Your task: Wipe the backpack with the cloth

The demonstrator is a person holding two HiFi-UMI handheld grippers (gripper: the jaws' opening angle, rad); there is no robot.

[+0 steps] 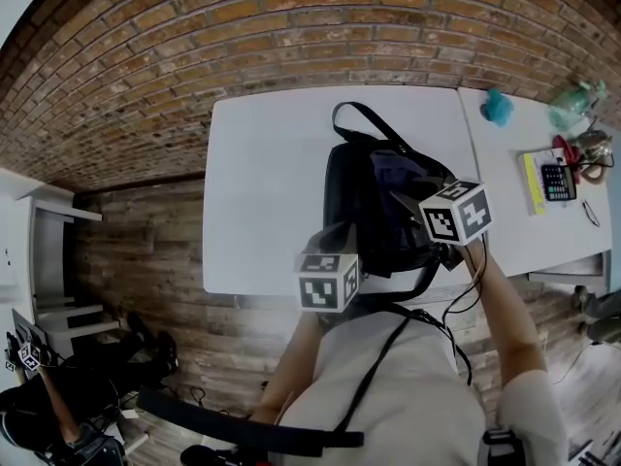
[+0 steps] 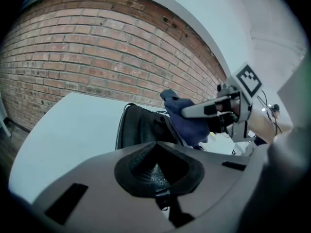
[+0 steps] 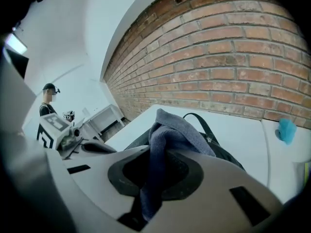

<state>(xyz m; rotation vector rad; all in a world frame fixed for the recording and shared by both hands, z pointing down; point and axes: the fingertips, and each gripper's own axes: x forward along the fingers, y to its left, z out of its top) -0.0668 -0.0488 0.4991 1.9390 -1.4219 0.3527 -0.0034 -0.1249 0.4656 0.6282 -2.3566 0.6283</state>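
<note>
A black backpack (image 1: pixel 374 226) lies on the white table (image 1: pixel 272 183), its carry loop toward the brick wall. My right gripper (image 3: pixel 155 174) is shut on a dark blue cloth (image 3: pixel 170 130), which bunches up out of the jaws above the backpack (image 3: pixel 228 154). In the left gripper view the cloth (image 2: pixel 187 118) hangs from the right gripper's fingers (image 2: pixel 199 110) over the backpack (image 2: pixel 141 127). My left gripper (image 2: pixel 158 176) is at the backpack's near end by the table's front edge, its jaws together with nothing between them. In the head view the cloth (image 1: pixel 393 175) rests against the backpack's top.
A second white table (image 1: pixel 514 231) adjoins on the right, carrying a teal object (image 1: pixel 498 107), a calculator (image 1: pixel 558 181) and other small items. The brick wall (image 1: pixel 291 27) runs behind both tables. A person (image 3: pixel 47 101) stands by a white shelf across the room.
</note>
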